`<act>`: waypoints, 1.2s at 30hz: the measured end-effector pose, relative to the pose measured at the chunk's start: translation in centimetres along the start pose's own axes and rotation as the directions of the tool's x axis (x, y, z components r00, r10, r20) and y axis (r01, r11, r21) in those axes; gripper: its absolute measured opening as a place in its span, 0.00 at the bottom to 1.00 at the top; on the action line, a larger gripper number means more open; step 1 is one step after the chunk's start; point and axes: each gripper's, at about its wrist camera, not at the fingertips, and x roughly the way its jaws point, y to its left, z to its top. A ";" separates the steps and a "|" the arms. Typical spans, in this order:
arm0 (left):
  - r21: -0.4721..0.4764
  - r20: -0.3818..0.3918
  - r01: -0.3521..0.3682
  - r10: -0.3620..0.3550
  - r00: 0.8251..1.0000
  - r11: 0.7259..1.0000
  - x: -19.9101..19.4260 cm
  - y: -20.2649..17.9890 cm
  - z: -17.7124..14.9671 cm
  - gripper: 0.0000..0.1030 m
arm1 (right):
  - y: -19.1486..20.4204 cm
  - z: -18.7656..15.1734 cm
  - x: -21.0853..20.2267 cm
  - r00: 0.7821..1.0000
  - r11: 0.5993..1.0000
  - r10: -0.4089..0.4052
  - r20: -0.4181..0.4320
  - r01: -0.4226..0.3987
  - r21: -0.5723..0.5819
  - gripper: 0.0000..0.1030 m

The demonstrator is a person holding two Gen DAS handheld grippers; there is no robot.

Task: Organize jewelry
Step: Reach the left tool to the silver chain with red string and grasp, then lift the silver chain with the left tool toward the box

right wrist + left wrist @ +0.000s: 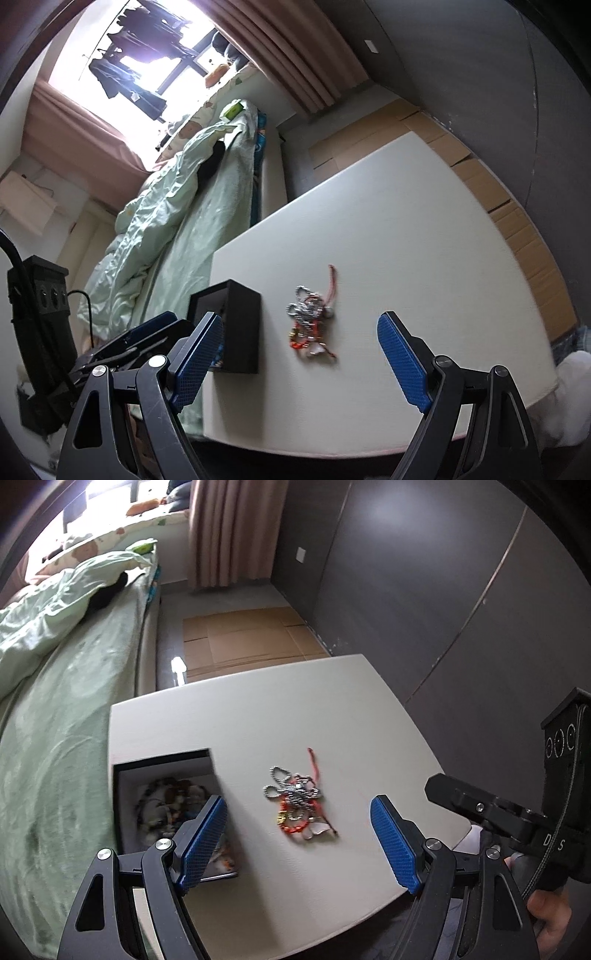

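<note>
One tangled heap of jewelry [297,799], silver bead chain over red-orange cord, lies mid white tabletop [332,709]. One black square box [166,805] sits at the tabletop's left edge beside the heap, open, holding a blurred jumble of beaded pieces. My left hand-held gripper [299,840] is spread wide, empty; my right hand-held gripper [301,363] likewise.

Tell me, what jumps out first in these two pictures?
A tangled heap of jewelry, silver bead chain mixed with red and orange cord, lies alone in the middle of the white table. To its left, at the table's edge beside the bed, a black box stands open with more beads inside. In the foreground, the left gripper and right gripper show blue pads spread wide, holding nothing.
</note>
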 end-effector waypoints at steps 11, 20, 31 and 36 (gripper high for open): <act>0.007 -0.134 -0.029 0.029 0.991 1.000 6.4 -1.9 0.5 0.38 | -4.5 0.7 -0.8 0.999 0.998 -0.018 0.033 0.016 0.059 0.83; -0.056 -0.196 -0.087 0.075 0.978 0.995 10.4 -0.7 0.4 0.28 | -5.9 1.1 -0.2 1.000 0.997 -0.019 0.022 0.018 0.074 0.83; -0.131 -0.185 -0.085 0.060 0.981 0.988 11.4 0.7 0.2 0.13 | -6.0 1.4 0.5 0.999 0.998 -0.034 0.001 0.034 0.054 0.83; -0.117 -0.129 -0.044 0.028 0.991 0.992 8.9 0.4 1.0 0.10 | -5.7 1.2 1.1 0.999 0.998 -0.044 -0.018 0.044 0.038 0.83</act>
